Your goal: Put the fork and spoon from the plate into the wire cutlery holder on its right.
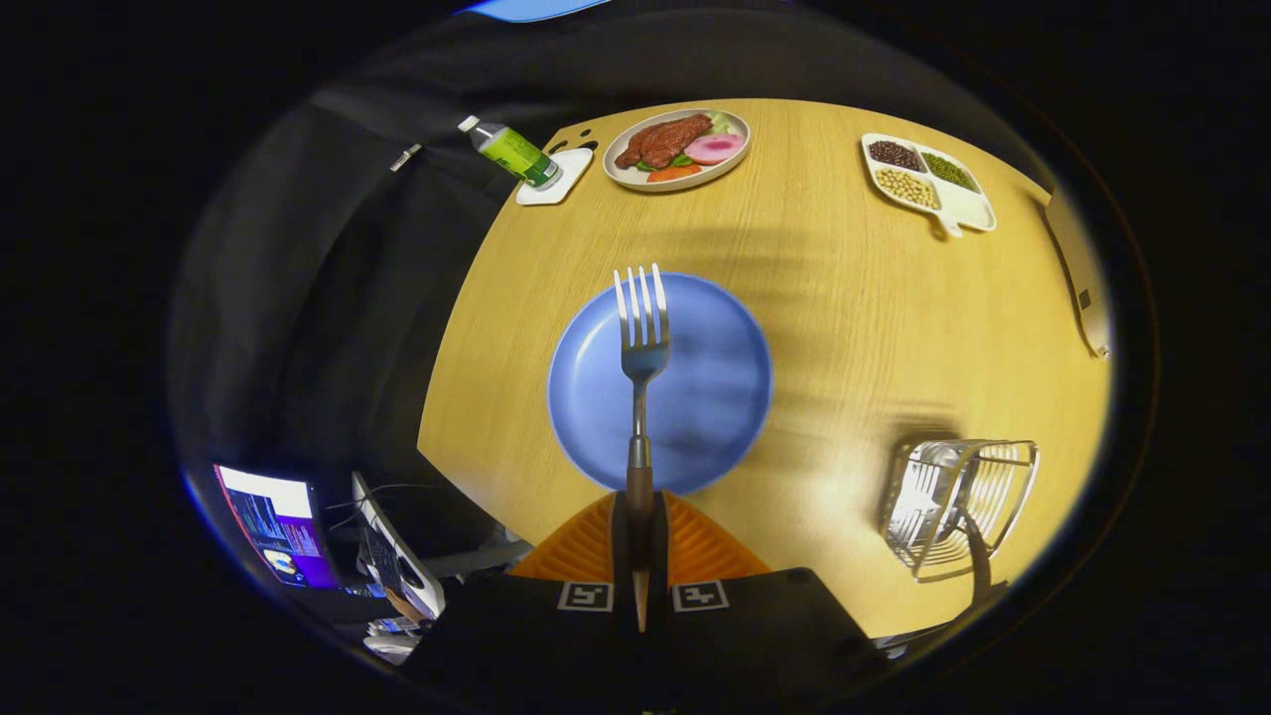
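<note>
A: Where is the fork, and what is the gripper doing?

B: The gripper sits at the bottom centre of the frame, its 2 orange fingers pressed together on the brown handle of the fork. The fork's long axis runs straight up the frame, its 4 prongs pointing away, held above the blue plate at the centre.

A: And the holder?

B: The wire cutlery holder stands on the wooden surface at the lower right, well apart from the plate. A dark handle, possibly the spoon's, leans out of it, though I cannot tell for sure. I judge the coming move as a swing to the right.

A: Any writing?

B: None readable. A green-labelled bottle lies at the upper left, its text too small. 2 square black-and-white markers sit on the gripper body.
</note>
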Tool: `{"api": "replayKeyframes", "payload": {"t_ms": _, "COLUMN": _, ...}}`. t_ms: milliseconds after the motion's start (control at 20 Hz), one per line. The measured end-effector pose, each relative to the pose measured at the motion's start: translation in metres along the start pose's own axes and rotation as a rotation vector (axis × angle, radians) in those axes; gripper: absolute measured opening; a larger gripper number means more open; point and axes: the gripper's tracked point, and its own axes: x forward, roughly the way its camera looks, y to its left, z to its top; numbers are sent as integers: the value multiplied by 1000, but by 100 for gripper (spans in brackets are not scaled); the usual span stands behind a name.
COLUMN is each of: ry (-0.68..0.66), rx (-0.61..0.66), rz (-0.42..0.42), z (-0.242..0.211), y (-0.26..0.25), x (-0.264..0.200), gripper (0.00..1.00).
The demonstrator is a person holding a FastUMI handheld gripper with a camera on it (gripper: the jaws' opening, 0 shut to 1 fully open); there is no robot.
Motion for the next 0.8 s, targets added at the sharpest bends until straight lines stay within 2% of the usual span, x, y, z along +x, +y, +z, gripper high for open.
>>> {"api": "replayKeyframes", "payload": {"t_ms": 200, "ry": 13, "rx": -23, "rz": -34, "z": -10, "y": -27, "x": -45, "gripper": 7}}
{"api": "replayKeyframes", "payload": {"t_ms": 450, "ry": 63, "rx": -52, "rz": -120, "z": -33, "y": -73, "x": -105, "gripper": 7}}
{"api": "replayKeyframes", "payload": {"t_ms": 650, "ry": 165, "rx": -88, "rz": -207, "z": -55, "y": -115, "x": -135, "gripper": 7}}
{"api": "replayKeyframes", "payload": {"t_ms": 800, "ry": 294, "rx": -142, "rz": -277, "z": -70, "y": -145, "x": -146, "gripper": 7}}
